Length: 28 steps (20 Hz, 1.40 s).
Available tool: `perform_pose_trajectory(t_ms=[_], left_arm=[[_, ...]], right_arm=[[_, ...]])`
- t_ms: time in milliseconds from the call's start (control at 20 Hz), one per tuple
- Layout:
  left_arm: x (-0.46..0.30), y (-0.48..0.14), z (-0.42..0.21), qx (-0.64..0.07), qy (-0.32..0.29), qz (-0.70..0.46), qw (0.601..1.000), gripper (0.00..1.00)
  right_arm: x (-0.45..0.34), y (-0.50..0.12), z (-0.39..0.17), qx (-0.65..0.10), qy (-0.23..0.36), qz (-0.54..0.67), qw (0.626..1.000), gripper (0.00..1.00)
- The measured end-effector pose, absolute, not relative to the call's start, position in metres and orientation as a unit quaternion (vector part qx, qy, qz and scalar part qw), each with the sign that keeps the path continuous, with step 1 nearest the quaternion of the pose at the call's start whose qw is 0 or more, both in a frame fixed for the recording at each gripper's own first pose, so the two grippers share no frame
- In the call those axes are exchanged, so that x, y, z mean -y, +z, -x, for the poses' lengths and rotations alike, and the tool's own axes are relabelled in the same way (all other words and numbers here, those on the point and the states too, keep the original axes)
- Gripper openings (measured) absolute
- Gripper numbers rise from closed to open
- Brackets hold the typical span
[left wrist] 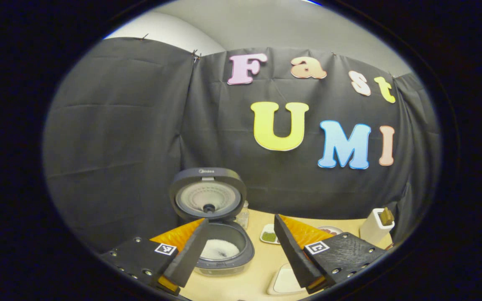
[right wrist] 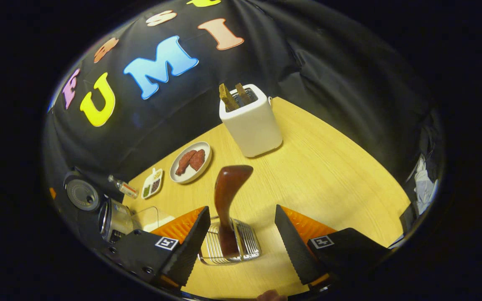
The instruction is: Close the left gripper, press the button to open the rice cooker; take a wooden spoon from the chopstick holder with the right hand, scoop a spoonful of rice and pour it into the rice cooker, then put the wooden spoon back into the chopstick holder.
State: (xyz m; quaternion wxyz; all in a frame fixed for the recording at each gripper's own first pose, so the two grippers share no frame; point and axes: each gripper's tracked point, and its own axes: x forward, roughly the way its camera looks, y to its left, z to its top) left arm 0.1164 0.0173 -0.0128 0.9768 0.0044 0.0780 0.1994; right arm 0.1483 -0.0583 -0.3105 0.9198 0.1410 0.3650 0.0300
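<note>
My left gripper (left wrist: 241,246) is spread, holding nothing, facing the cooker (left wrist: 220,246), whose lid (left wrist: 207,194) stands open over the rice (left wrist: 219,249). My right gripper (right wrist: 241,240) is spread too, either side of the spoon (right wrist: 227,200) standing in its wire holder (right wrist: 247,244).

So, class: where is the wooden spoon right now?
In the right gripper view, the wooden spoon stands upright in the wire chopstick holder on the table, between the open right tool's fingers, in front of the white toaster.
</note>
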Motion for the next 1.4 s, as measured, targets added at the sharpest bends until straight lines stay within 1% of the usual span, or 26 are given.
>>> perform_pose_trajectory(t_ms=[100, 200, 300, 400, 550, 650, 800, 850, 1000, 1100, 1150, 1200, 1300, 1350, 1400], left_arm=[[-0.036, 0.005, -0.13, -0.07, 0.21, -0.027, 0.975, 0.95], [-0.055, 0.021, -0.145, -0.062, 0.217, -0.037, 0.974, 0.95], [-0.073, 0.034, -0.162, -0.056, 0.219, -0.019, 0.974, 0.95], [-0.096, 0.046, -0.181, -0.046, 0.226, -0.016, 0.973, 0.95], [-0.134, 0.06, -0.208, -0.038, 0.231, -0.032, 0.972, 0.94], [-0.154, 0.057, -0.229, -0.045, 0.225, -0.019, 0.973, 0.95], [-0.176, 0.05, -0.266, -0.045, 0.197, 0.005, 0.979, 0.96], [-0.185, 0.04, -0.276, -0.057, 0.194, 0.008, 0.979, 0.94], [-0.208, 0.006, -0.295, -0.093, 0.197, 0.02, 0.976, 0.94], [-0.223, -0.024, -0.295, -0.135, 0.211, 0.052, 0.967, 0.95], [-0.221, -0.025, -0.292, -0.131, 0.217, 0.056, 0.966, 0.96], [-0.221, -0.02, -0.294, -0.108, 0.211, 0.045, 0.97, 0.97], [-0.212, -0.022, -0.29, -0.113, 0.214, 0.035, 0.97, 0.98], [-0.209, -0.021, -0.286, -0.107, 0.213, 0.035, 0.971, 1.0], [-0.206, -0.026, -0.281, -0.116, 0.213, 0.038, 0.969, 0.99]], right_arm=[[0.068, -0.303, -0.135, -0.361, 0.028, -0.114, 0.925, 0.98], [0.072, -0.287, -0.134, -0.342, 0.016, -0.109, 0.933, 0.98], [0.073, -0.272, -0.133, -0.322, 0.006, -0.108, 0.941, 0.98], [0.069, -0.262, -0.129, -0.305, -0.002, -0.096, 0.948, 0.98], [0.052, -0.238, -0.121, -0.281, 0.002, -0.073, 0.957, 0.98], [0.039, -0.216, -0.12, -0.253, 0.0, -0.056, 0.966, 0.98], [0.022, -0.18, -0.113, -0.212, 0.0, -0.048, 0.976, 0.98], [0.018, -0.168, -0.11, -0.198, -0.003, -0.046, 0.979, 0.98], [0.006, -0.144, -0.099, -0.167, -0.014, -0.029, 0.985, 0.98], [0.001, -0.138, -0.089, -0.169, -0.032, -0.031, 0.985, 0.98], [-0.001, -0.134, -0.086, -0.165, -0.038, -0.035, 0.985, 0.98], [-0.004, -0.131, -0.081, -0.162, -0.044, -0.036, 0.985, 0.98], [-0.004, -0.133, -0.075, -0.161, -0.056, -0.024, 0.985, 0.98], [-0.003, -0.132, -0.072, -0.158, -0.061, -0.017, 0.985, 0.98], [-0.005, -0.132, -0.07, -0.157, -0.066, -0.012, 0.985, 0.98]])
